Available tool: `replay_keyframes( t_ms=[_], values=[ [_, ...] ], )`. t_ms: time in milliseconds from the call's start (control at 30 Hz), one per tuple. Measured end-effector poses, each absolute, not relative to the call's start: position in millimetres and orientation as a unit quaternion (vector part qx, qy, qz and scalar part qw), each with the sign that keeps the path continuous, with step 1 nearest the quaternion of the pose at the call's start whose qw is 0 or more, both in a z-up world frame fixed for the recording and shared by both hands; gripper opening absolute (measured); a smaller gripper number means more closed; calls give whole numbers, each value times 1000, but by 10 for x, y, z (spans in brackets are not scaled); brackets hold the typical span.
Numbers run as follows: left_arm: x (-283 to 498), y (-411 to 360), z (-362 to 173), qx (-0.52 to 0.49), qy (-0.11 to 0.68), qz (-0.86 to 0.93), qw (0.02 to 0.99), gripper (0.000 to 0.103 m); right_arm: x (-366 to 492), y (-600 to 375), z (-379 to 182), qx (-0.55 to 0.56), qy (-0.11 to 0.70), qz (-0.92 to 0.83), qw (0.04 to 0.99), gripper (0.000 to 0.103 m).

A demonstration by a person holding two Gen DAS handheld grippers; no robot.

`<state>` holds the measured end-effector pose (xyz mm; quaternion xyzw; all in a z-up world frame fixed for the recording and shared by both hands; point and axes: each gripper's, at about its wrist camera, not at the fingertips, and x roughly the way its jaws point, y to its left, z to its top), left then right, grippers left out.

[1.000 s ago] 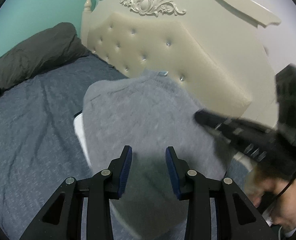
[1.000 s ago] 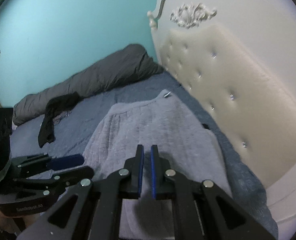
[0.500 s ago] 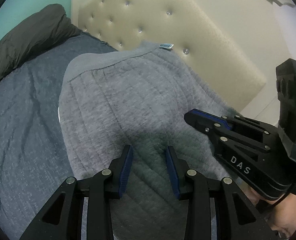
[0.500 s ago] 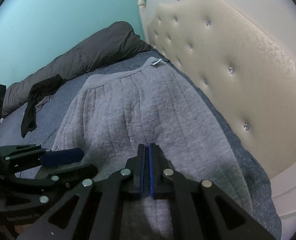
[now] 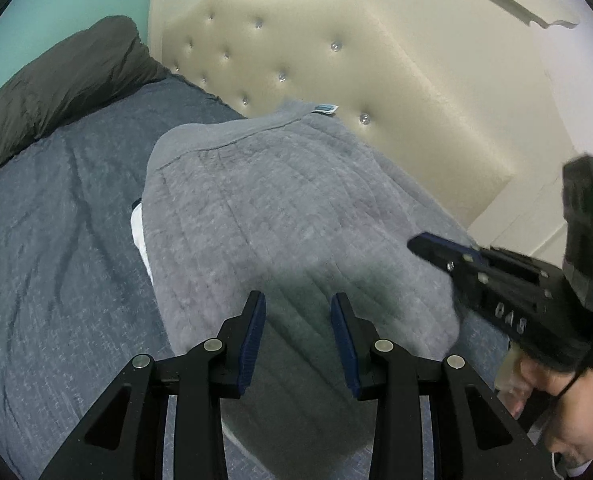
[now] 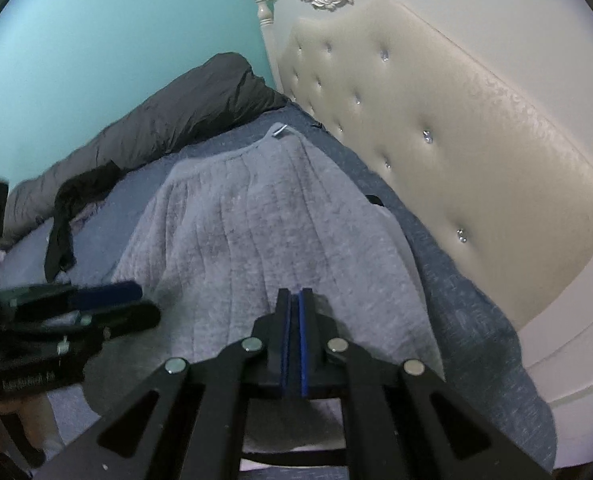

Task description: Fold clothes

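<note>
My right fingers are pressed together with only a sliver between the blue pads, and nothing shows between them; a second ago they stood slightly apart, so they have closed. My left fingers stand wide apart, empty, as they did before, hovering over the near end of the grey garment. From the left view the right gripper now sits off the garment's right edge and reads higher than half a second ago, when both cameras were pushed in closer to the cloth; I judge both hands have drawn back a little. The garment lies spread on the bed, waistband and label toward the headboard, hem toward me, with something white peeking out under its left edge. A dark piece of clothing and a dark duvet lie well apart on the far side. The cloth looks flat and smoothed; whether this is one fold laid down or a garment spread ready for folding, I cannot tell.
</note>
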<state>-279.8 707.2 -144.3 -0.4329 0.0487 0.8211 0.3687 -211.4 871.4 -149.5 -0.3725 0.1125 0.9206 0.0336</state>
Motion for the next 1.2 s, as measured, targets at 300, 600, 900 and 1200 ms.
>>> replay_keyframes(
  t_ms=[300,600,900,1200],
  values=[
    [-2605,6708,-1147,-420,45,830,363,38,-1779,8649,-1207,-344,138,927,59,4],
    [-2309,6353,-912,-411,40,838,356,38,-1355,8404,-959,-318,150,933,71,8],
    [-1905,6087,-670,-390,46,846,362,47,-916,8128,-802,-302,154,937,82,25],
    [-1534,5796,-486,-368,51,856,360,52,-540,7822,-601,-282,145,944,90,53]
  ],
)
